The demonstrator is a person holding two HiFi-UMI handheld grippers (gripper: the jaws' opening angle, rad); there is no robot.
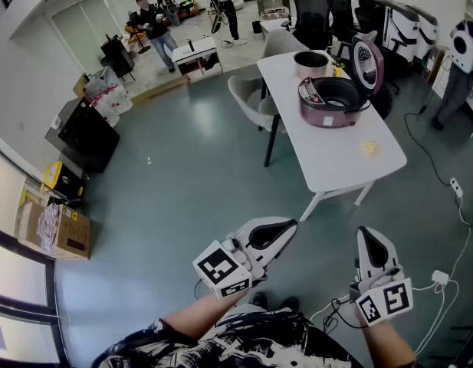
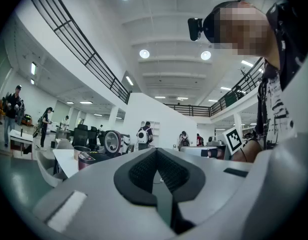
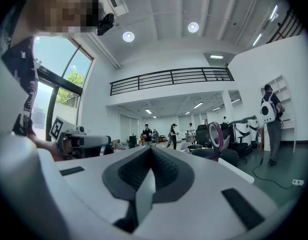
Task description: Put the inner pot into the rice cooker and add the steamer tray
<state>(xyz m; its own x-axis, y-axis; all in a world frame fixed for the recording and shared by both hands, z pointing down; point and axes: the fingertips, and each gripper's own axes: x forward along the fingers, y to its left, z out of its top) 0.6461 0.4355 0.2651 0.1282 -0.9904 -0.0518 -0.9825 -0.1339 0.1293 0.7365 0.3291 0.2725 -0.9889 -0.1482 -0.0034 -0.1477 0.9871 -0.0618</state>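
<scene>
The rice cooker (image 1: 332, 102) has a glossy mauve plastic shell; the inner pot (image 1: 311, 64) looks like dull metal. The table (image 1: 336, 167) is smooth matt white, the floor (image 1: 182, 198) faintly glossy. The left gripper (image 1: 288, 225) and right gripper (image 1: 365, 233) are matt white plastic with knurled black pads (image 2: 144, 171)

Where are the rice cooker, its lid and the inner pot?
rice cooker (image 1: 328, 117): head view, front wall of its pink body.
lid (image 1: 368, 64): head view, inner face, standing open.
inner pot (image 1: 311, 70): head view, side wall.
</scene>
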